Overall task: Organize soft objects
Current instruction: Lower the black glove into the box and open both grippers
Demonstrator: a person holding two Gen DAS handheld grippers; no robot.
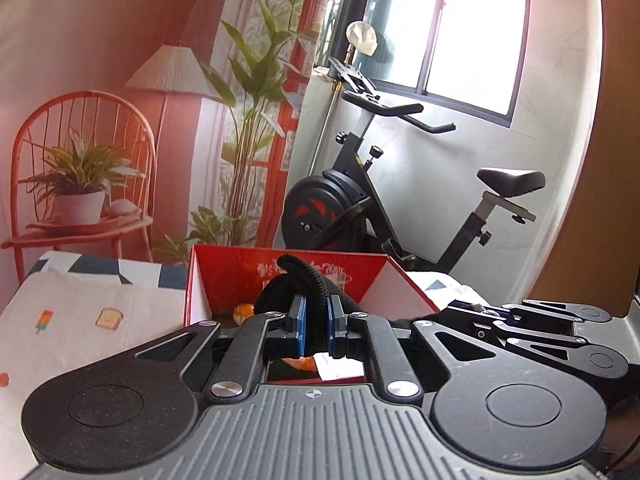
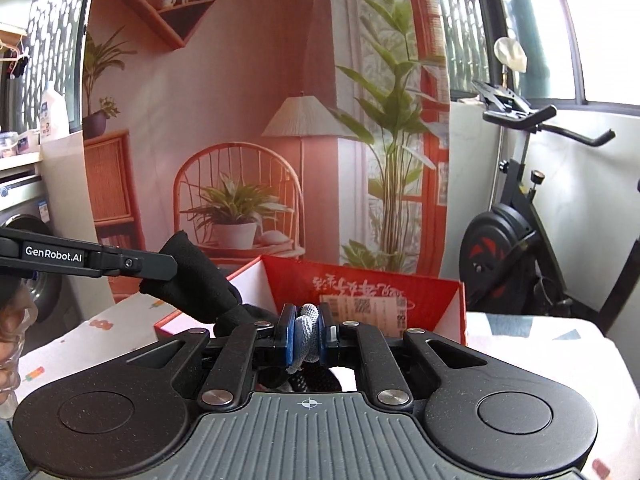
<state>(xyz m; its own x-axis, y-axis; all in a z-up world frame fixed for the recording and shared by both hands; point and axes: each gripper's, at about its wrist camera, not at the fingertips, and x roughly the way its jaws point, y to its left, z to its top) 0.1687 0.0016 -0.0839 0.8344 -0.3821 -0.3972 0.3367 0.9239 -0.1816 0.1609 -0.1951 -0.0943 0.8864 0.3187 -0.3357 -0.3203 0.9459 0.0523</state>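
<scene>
Left hand-held gripper (image 1: 316, 320) clamped on black knit cloth (image 1: 304, 284) hiding red box (image 1: 224, 276) contents, right hand-held gripper (image 2: 308, 330) clamped on grey cord (image 2: 306, 332), box far wall beyond.

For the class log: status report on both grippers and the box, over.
Left gripper shut on black knit fabric. Right gripper shut on grey knit piece. Both held above open red box. Nothing blocking it.

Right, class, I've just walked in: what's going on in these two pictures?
A person is holding a gripper in each hand above a red box. The left gripper is shut on a black knit cloth. The right gripper is shut on a grey cord. The box holds something orange, hard to identify. Nothing has been released yet.
</scene>
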